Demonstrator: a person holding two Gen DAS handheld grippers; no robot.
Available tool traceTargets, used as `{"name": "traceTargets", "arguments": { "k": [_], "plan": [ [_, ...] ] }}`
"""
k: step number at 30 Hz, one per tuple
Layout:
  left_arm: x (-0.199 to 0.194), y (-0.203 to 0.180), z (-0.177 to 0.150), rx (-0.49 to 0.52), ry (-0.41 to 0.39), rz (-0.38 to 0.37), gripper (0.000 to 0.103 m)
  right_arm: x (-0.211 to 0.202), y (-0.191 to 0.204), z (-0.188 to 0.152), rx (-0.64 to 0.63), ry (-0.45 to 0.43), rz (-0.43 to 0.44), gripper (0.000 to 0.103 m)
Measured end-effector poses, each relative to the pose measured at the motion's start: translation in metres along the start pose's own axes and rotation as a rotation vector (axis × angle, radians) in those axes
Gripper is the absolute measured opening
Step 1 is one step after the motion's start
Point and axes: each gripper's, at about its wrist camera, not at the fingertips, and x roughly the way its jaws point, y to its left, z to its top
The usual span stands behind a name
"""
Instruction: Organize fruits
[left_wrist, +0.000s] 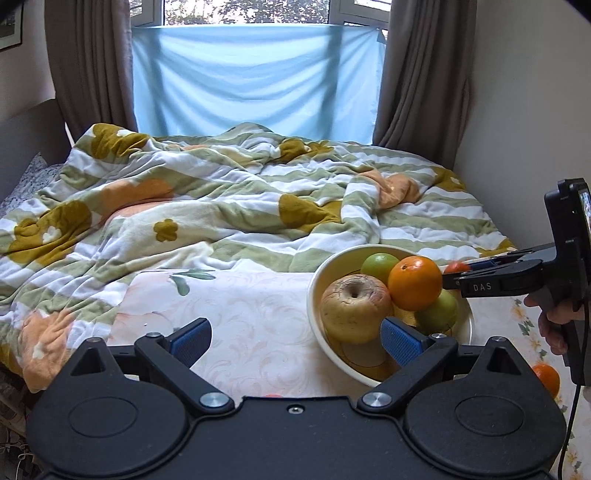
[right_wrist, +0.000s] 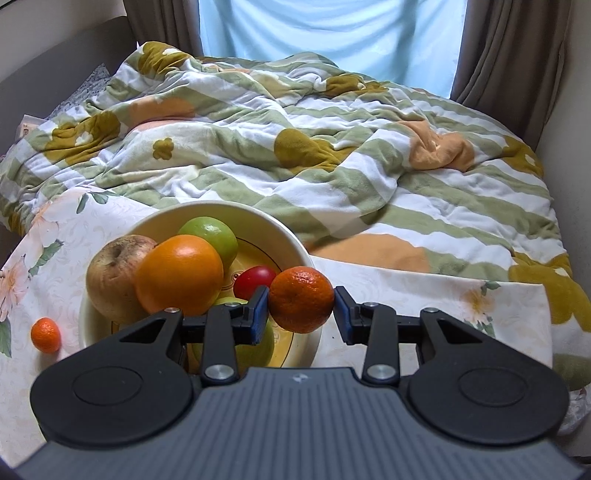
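While your right gripper (right_wrist: 301, 304) pinches a small mandarin (right_wrist: 301, 300) between its blue pads above the cream bowl's (right_wrist: 295, 240) near rim, your left gripper (left_wrist: 295, 338) hangs spread wide and empty beside the bowl. Another mandarin (right_wrist: 45, 335) lies on the floral cloth (right_wrist: 424, 291).

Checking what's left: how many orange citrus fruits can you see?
3: a large orange in the bowl, a mandarin held in the right tongs, a small mandarin on the tablecloth.
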Motion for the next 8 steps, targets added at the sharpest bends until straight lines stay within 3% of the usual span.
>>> {"name": "traceTargets", "arguments": {
  "k": [4, 8],
  "plan": [
    [-0.0027, 0.0019, -0.0013, -0.012, 0.003, 0.003, 0.100, 0.0033, 0.0024, -0.0017, -0.025, -0.008, -0.021, 0.063],
    [-0.0060, -0.0008, -0.0019, -0.008, 0.002, 0.013, 0.100, 0.0010, 0.0020, -0.0039, -0.042, -0.013, -0.074, 0.086]
  ]
}}
